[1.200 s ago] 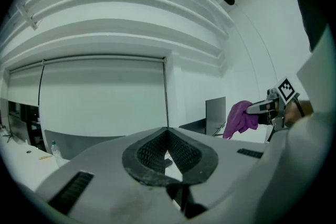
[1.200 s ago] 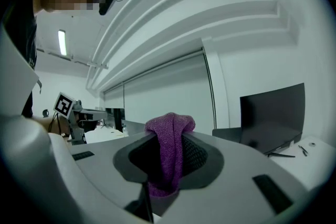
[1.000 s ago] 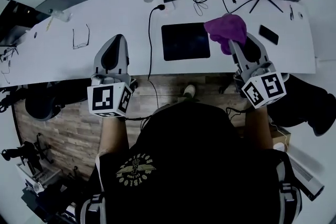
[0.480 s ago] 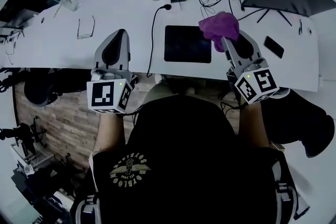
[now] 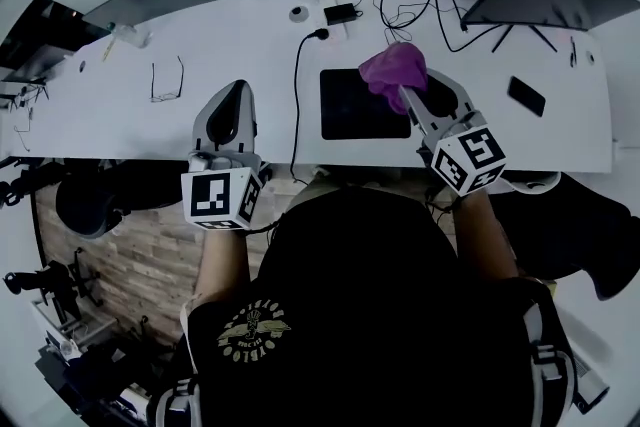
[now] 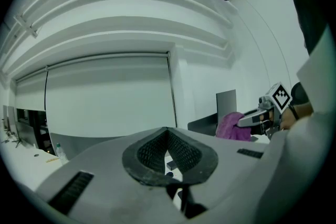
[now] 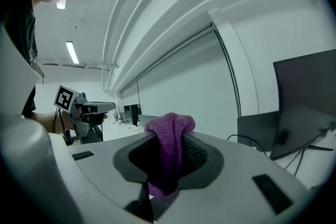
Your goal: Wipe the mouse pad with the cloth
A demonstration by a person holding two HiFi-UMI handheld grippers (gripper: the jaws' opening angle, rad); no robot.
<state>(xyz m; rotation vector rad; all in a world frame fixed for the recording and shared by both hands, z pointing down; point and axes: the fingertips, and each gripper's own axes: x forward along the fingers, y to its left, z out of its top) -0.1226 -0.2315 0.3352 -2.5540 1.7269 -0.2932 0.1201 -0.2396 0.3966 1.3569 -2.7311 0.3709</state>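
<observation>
Your right gripper (image 5: 406,95) stays clamped on the purple cloth (image 5: 392,68), and you have carried it left. A second ago it hung beyond the black mouse pad's (image 5: 355,105) right side; now it covers the pad's far right corner. The pad lies near the desk's (image 5: 200,45) front edge. Your left gripper (image 5: 232,93) hovers at that edge, its jaws together and empty.

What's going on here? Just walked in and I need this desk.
A person at a white desk holds a gripper in each hand. The right gripper is shut on a purple cloth, held over the far right corner of the black mouse pad. The left gripper is shut and empty, left of the pad. Whether the cloth touches the pad cannot be told.
</observation>
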